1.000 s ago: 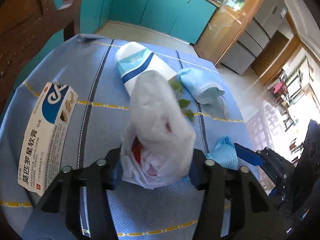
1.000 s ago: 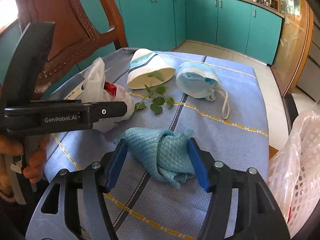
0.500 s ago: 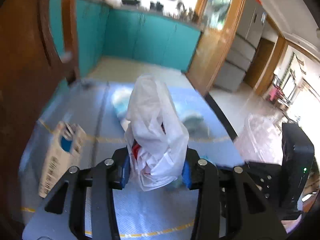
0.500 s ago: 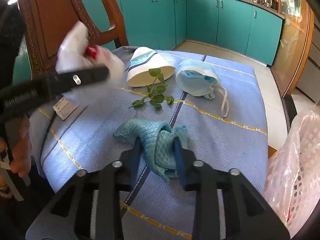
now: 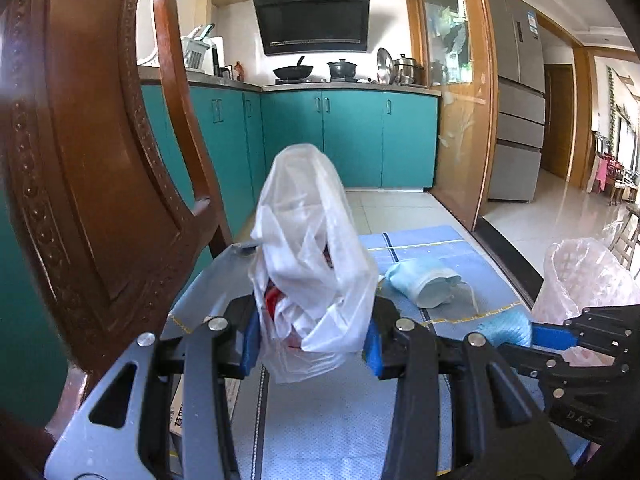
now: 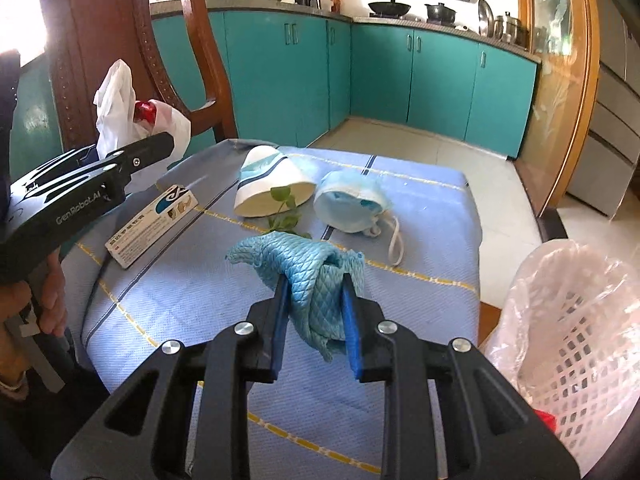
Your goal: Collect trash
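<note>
Two grippers are both clamped: the left gripper point(image 5: 310, 346) pinches a crumpled white plastic bag point(image 5: 310, 272) above the blue tablecloth point(image 6: 420, 208), the right gripper point(image 6: 314, 312) squeezes a teal quilted cloth point(image 6: 308, 268) beside the lined white mesh basket point(image 6: 568, 336).

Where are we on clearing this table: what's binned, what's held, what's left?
Binned: something red shows low in the lined basket; I cannot tell what. In hand: the left gripper grips the white plastic bag, raised off the table; the right gripper pinches the teal cloth. Left on the table: box, paper cup, leafy sprig, face mask.
</note>
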### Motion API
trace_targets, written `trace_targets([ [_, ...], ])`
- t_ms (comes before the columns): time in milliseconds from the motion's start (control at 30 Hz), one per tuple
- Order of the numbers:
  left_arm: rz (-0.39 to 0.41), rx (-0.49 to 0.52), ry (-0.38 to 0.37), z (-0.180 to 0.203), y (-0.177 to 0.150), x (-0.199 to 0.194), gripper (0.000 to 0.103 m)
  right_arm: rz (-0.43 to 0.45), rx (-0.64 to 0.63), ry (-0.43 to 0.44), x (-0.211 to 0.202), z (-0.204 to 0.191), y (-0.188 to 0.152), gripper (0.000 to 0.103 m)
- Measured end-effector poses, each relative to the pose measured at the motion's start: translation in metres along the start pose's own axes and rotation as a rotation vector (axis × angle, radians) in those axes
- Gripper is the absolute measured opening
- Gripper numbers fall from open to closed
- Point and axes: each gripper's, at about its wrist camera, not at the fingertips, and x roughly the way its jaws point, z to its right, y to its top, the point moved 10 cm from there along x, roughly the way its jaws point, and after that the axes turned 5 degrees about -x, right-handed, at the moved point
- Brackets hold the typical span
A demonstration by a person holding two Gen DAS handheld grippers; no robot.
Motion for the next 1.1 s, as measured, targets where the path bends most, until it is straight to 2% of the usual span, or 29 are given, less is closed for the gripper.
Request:
trace_targets([
  [500, -0.012, 0.004, 0.018, 0.001, -0.004, 0.003, 0.042, 0.046, -0.116, -0.081, -0.012, -0.012, 0.007, 0.026],
  [1100, -0.014, -0.003, 0.017, -0.001, -0.004, 0.002, 0.042, 0.045, -0.119, -0.073, -0.01, -0.015, 0.008, 0.026],
])
